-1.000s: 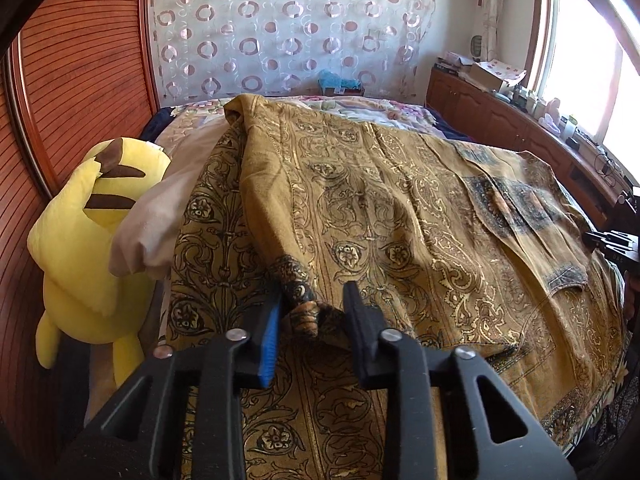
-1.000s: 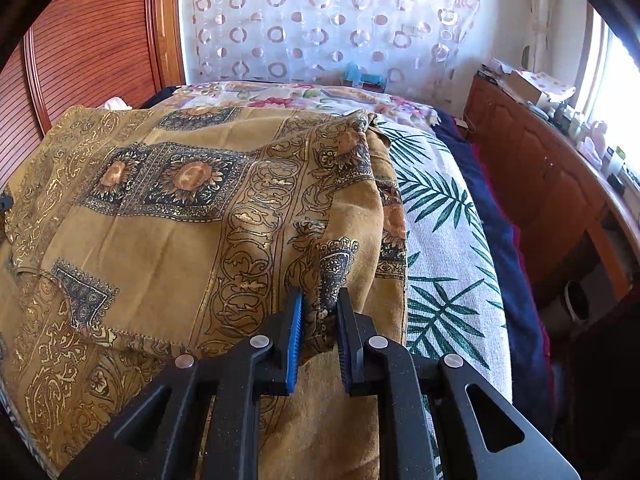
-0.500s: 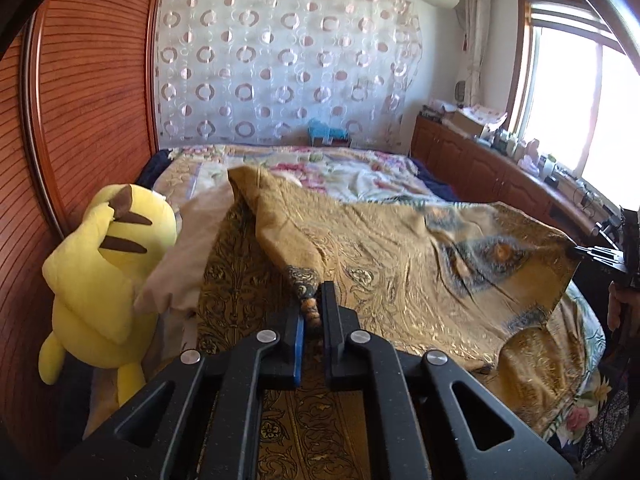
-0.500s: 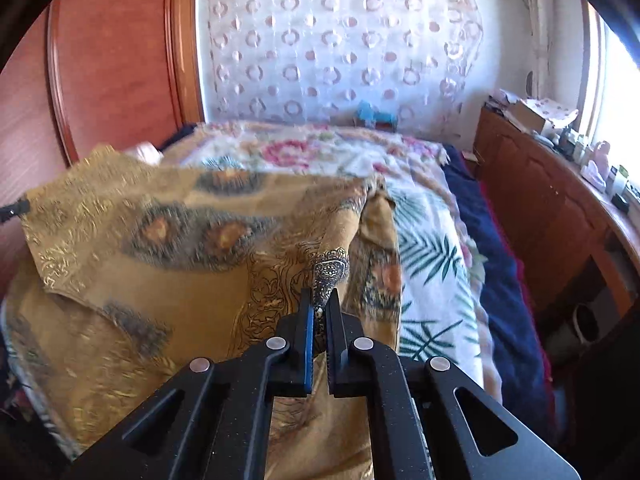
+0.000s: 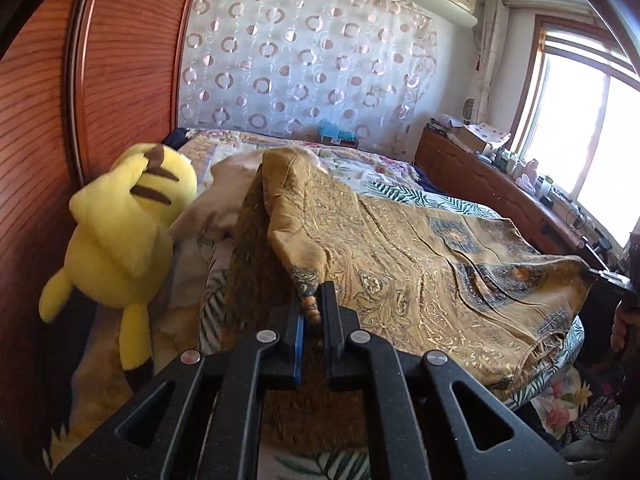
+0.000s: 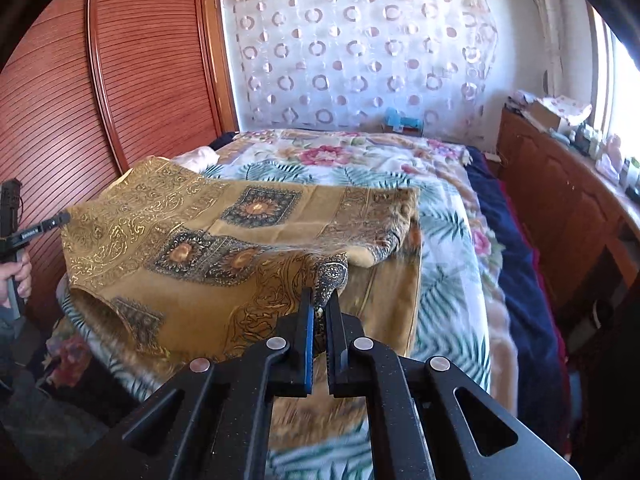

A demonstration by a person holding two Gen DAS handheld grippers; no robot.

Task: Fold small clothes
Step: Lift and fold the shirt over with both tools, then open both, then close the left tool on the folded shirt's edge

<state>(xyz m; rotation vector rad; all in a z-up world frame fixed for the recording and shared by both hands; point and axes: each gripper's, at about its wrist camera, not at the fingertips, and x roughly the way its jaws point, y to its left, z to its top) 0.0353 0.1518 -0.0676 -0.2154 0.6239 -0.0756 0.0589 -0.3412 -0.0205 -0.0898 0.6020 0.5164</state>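
Observation:
A mustard-gold patterned cloth (image 5: 420, 272) with dark medallions is lifted and stretched above the bed. My left gripper (image 5: 313, 300) is shut on one corner of it, near the yellow plush. My right gripper (image 6: 320, 300) is shut on the other near corner of the cloth (image 6: 200, 248). The cloth hangs taut between the two grippers, and its far part still drapes on the bed. Each gripper shows at the edge of the other's view: the right gripper (image 5: 608, 276) and the left gripper (image 6: 24, 232).
A bed with a palm-leaf and floral cover (image 6: 448, 216) lies below. A yellow plush toy (image 5: 124, 236) and a beige pillow (image 5: 216, 200) sit at the bed's left side by the wooden wardrobe (image 5: 48, 128). A wooden cabinet (image 6: 560, 208) with clutter runs along the right under the window.
Both grippers closed on the cloth's corners and rose, lifting the cloth off the bed and pulling it towards me; more bed cover now shows beyond it.

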